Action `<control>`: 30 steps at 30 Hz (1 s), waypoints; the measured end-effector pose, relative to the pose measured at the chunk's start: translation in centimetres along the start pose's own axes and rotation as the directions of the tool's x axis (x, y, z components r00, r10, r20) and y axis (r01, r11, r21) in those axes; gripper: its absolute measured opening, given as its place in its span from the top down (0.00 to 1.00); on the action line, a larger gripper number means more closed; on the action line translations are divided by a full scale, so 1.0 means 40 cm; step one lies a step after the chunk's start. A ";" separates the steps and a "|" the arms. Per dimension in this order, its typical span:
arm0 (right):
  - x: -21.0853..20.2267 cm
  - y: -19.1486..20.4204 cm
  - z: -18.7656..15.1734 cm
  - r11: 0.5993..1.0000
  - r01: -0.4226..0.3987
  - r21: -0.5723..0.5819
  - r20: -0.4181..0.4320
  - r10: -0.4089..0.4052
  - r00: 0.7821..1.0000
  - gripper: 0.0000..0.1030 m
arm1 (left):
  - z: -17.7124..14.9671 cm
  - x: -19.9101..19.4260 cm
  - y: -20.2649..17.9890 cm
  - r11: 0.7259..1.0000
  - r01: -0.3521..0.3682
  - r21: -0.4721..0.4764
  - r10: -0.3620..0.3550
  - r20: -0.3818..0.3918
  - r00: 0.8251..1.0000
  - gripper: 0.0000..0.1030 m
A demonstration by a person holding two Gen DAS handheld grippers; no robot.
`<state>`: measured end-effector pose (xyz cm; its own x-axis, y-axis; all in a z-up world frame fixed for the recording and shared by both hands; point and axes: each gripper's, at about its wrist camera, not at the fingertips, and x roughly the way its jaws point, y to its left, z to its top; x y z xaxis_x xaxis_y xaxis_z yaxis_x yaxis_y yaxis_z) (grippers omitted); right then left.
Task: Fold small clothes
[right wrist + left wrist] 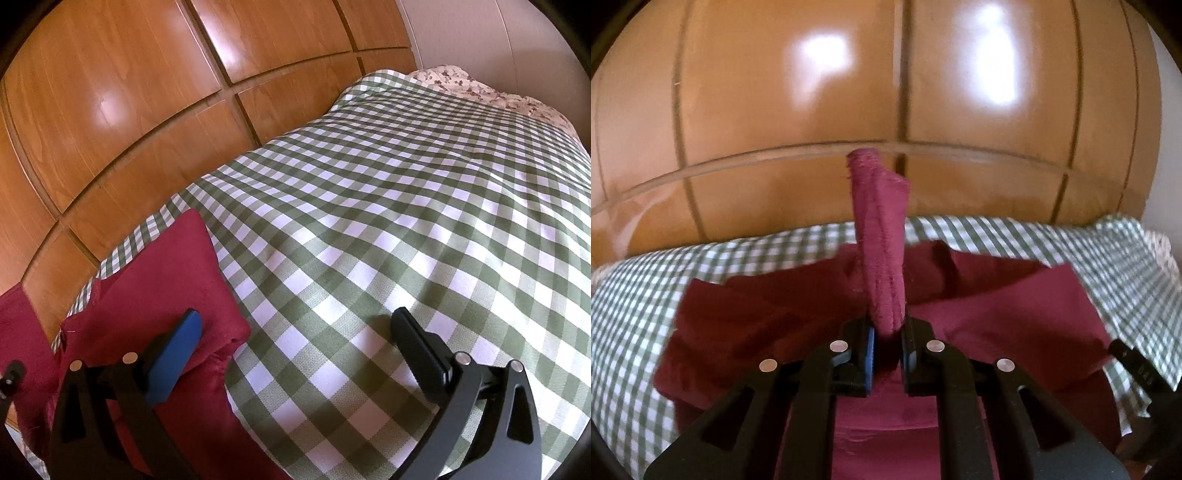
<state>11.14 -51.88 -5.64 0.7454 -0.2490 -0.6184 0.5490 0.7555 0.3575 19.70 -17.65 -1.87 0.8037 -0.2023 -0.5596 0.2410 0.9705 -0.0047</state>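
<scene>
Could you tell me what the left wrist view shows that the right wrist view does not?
Only the left wrist view shows the left gripper shut on a raised fold of the maroon garment. Only the right wrist view shows the right gripper open and empty, plus a floral pillow. Both show the garment, the checked bedcover and the wooden wardrobe.

Soft daylight filled both views, bright enough to show colours plainly. Two white patches of glare sat on the glossy wooden wardrobe doors (849,92) ahead of the left tool (888,354), and that whole view was smeared by motion blur. The right wrist view was sharp, with a dim shadow on the checked bedcover (406,221) just under the right tool (295,332). Fisheye bending curved the panel lines, and the corners went black.
</scene>
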 end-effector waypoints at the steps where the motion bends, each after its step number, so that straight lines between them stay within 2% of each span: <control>1: 0.000 0.000 0.000 1.000 0.000 0.000 0.000 0.000 1.000 0.02 | -0.004 0.006 -0.016 1.000 -0.003 0.015 0.003 -0.005 1.000 0.91; 4: 0.000 0.000 0.001 1.000 0.000 -0.001 -0.001 0.000 1.000 0.02 | -0.020 0.025 -0.056 0.998 -0.003 0.064 0.005 -0.024 1.000 0.91; 6: 0.000 0.000 0.000 1.000 0.000 0.000 -0.001 0.000 1.000 0.02 | -0.039 0.050 -0.087 0.993 -0.010 0.120 0.018 -0.065 0.998 0.91; 8: -0.001 0.000 0.000 1.000 0.000 0.000 -0.001 0.000 1.000 0.02 | -0.057 0.068 -0.102 0.988 -0.008 0.151 0.023 -0.103 0.994 0.81; 9: -0.001 0.001 0.000 1.000 0.000 0.000 -0.001 0.000 1.000 0.02 | -0.067 0.069 -0.101 0.987 0.025 0.156 -0.005 -0.128 0.992 0.65; 10: -0.001 0.000 0.000 1.000 0.000 0.001 -0.001 0.000 1.000 0.02 | -0.074 0.068 -0.104 0.986 0.059 0.153 -0.036 -0.147 0.988 0.40; 12: -0.001 0.001 -0.001 1.000 0.000 0.002 -0.001 0.000 1.000 0.02 | -0.084 0.036 -0.095 0.984 0.109 0.139 -0.091 -0.130 0.987 0.18; 14: -0.002 0.000 0.000 1.000 0.001 0.002 0.000 -0.001 1.000 0.02 | -0.090 -0.014 -0.077 0.980 0.152 0.130 -0.145 -0.067 0.987 0.18; 15: -0.001 0.000 0.000 1.000 0.001 0.002 -0.001 -0.001 1.000 0.02 | -0.090 -0.026 -0.069 0.978 0.164 0.126 -0.157 -0.059 0.986 0.18; 19: -0.002 0.005 -0.001 1.000 0.000 -0.001 0.003 0.000 1.000 0.02 | -0.083 -0.070 0.012 0.989 0.136 0.056 -0.136 -0.005 0.991 0.18; 22: -0.001 0.010 0.002 1.000 -0.003 -0.004 0.007 0.003 1.000 0.02 | -0.068 -0.077 0.106 0.999 0.027 -0.039 -0.026 0.030 0.999 0.18; 25: -0.005 0.012 0.002 1.000 -0.017 -0.006 0.013 0.017 1.000 0.02 | -0.057 -0.055 0.218 0.984 -0.134 -0.118 0.135 0.004 0.991 0.18; 27: -0.007 0.014 0.003 1.000 -0.022 -0.010 0.014 0.022 1.000 0.02 | -0.063 -0.026 0.294 0.961 -0.234 -0.146 0.230 -0.046 0.972 0.20; 28: -0.007 0.015 0.004 1.000 -0.021 -0.011 0.013 0.021 1.000 0.02 | -0.068 -0.012 0.323 0.948 -0.281 -0.149 0.273 -0.073 0.959 0.25; 29: -0.008 0.014 0.005 1.000 -0.021 -0.011 0.013 0.021 1.000 0.02 | -0.079 0.004 0.351 0.932 -0.329 -0.151 0.315 -0.107 0.943 0.28; 30: -0.009 0.015 0.005 1.000 -0.022 -0.010 0.014 0.022 1.000 0.02 | -0.100 0.022 0.394 0.908 -0.385 -0.168 0.359 -0.166 0.918 0.31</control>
<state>11.27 -51.46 -5.09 0.7627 -0.2407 -0.6003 0.5287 0.7666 0.3644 22.05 -2.02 -5.75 0.7343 0.1843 -0.6533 -0.1818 0.9807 0.0723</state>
